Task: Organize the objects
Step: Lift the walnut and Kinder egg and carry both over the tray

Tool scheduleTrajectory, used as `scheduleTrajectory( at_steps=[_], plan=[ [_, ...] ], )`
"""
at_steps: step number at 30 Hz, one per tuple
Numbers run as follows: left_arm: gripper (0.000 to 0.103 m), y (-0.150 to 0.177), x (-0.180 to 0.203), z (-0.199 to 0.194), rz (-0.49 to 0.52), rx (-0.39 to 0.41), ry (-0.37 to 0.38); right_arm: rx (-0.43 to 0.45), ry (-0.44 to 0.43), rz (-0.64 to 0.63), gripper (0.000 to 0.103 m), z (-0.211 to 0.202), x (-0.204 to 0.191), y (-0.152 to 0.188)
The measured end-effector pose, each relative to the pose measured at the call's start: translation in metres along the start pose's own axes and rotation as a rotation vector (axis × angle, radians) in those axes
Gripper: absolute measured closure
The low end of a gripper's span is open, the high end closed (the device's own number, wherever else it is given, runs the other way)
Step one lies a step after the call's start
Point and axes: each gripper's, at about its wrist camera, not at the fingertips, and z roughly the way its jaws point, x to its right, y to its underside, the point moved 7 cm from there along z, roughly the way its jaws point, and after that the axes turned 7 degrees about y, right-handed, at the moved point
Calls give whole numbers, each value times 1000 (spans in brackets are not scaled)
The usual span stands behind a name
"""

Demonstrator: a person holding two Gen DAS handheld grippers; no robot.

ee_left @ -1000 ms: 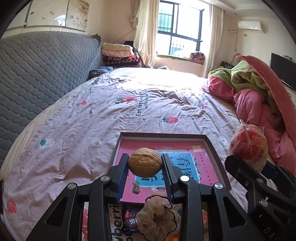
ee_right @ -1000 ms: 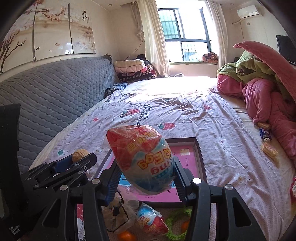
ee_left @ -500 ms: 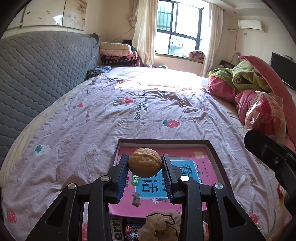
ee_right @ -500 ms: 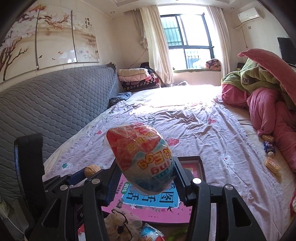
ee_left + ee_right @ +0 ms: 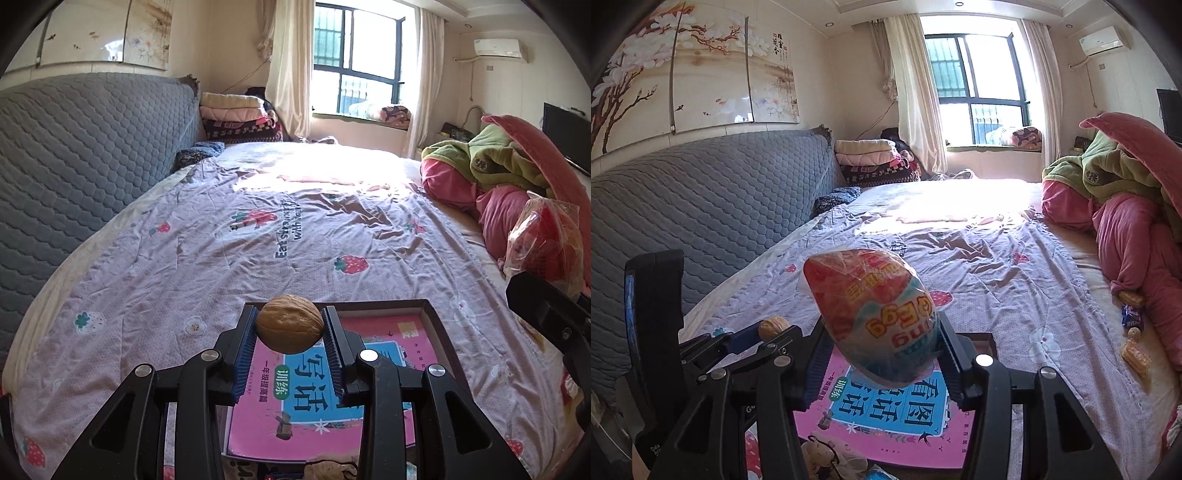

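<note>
My left gripper [image 5: 290,326] is shut on a brown walnut [image 5: 290,323] and holds it in the air above a dark-rimmed tray [image 5: 439,325]. A pink and blue book [image 5: 295,402] lies in the tray. My right gripper [image 5: 881,343] is shut on a plastic-wrapped red and blue toy egg [image 5: 873,317], held above the same tray [image 5: 991,341]. The egg also shows at the right edge of the left wrist view [image 5: 543,240]. The walnut shows at the left in the right wrist view [image 5: 774,326].
The tray sits on a bed with a lilac strawberry-print sheet [image 5: 295,229]. A grey quilted headboard [image 5: 74,158] runs along the left. Pink and green bedding [image 5: 1126,206] is piled at the right, with snack packets [image 5: 1132,332] beside it. A beige scrunchie [image 5: 827,456] lies near the tray's front edge.
Both grippers have risen and drawn back with their loads, so the tray and the small items near it have dropped lower in both views.
</note>
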Motion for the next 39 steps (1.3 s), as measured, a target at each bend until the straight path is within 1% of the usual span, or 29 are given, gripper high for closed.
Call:
scheduleTrajectory(
  at_steps=[6, 9, 12, 16, 18, 20, 24, 26, 30, 33, 36, 39],
  plan=[
    [67, -7, 1, 15, 17, -5, 3, -18, 30, -27, 50, 14, 7, -5],
    [67, 0, 0, 29, 13, -35, 22, -48, 46, -51, 50, 29, 8, 2],
    [67, 11, 1, 44, 9, -72, 54, -113, 67, -67, 50, 53, 10, 20],
    [67, 31, 0, 63, 3, -126, 76, -206, 87, -73, 50, 83, 17, 51],
    [67, 40, 0, 70, -3, -153, 92, -248, 67, -66, 50, 95, 17, 67],
    [67, 49, -2, 77, 3, -174, 87, -289, 71, -75, 50, 104, 18, 82],
    [67, 63, -5, 86, 4, -214, 90, -321, 99, -108, 50, 112, 18, 100],
    [67, 67, -6, 90, -3, -235, 90, -351, 100, -120, 50, 116, 18, 108],
    [67, 70, -7, 93, 3, -250, 97, -367, 113, -148, 50, 118, 16, 115],
    [67, 75, -9, 99, -6, -272, 108, -372, 111, -151, 50, 120, 13, 118],
    [67, 78, -12, 104, 0, -277, 87, -384, 113, -154, 50, 125, 13, 123],
    [67, 81, -17, 109, -19, -293, 92, -413, 109, -132, 50, 131, 17, 130]
  ],
)
